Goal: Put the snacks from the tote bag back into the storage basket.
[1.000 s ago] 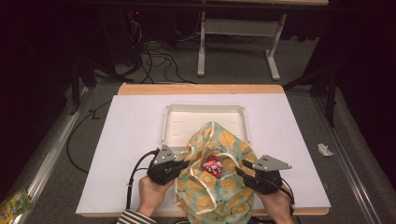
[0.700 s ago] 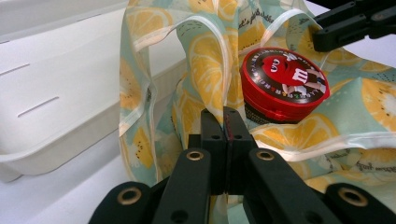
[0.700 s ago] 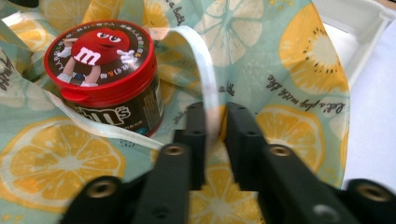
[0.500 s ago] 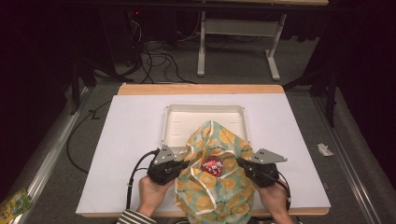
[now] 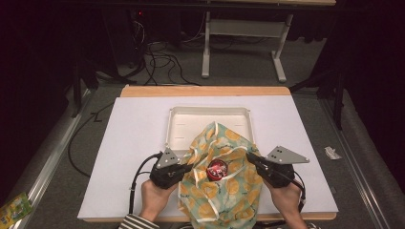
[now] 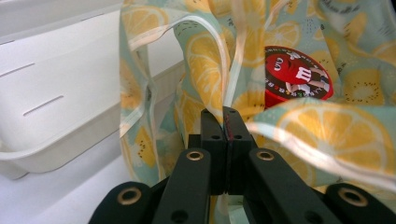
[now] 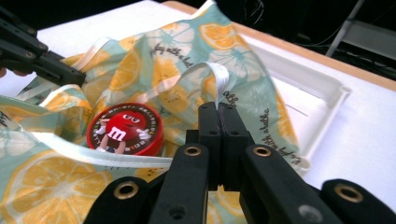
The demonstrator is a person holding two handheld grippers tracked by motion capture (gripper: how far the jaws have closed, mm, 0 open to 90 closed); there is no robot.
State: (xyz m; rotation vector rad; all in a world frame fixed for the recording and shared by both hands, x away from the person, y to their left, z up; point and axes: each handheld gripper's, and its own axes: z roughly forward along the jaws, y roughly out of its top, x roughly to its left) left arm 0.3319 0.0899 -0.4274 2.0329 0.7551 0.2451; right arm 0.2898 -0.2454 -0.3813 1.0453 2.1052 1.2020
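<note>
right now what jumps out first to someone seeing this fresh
The lemon-print bag at the near edge of the white table, with each side pinched in a gripper's shut jaws: left gripper, right gripper. In its mouth sits a red candy tin. Behind lies a white tray.

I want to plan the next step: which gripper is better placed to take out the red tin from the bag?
Neither is free: left gripper and right gripper are each shut on the bag rim. The left sits slightly nearer the red tin, so probably left.
</note>
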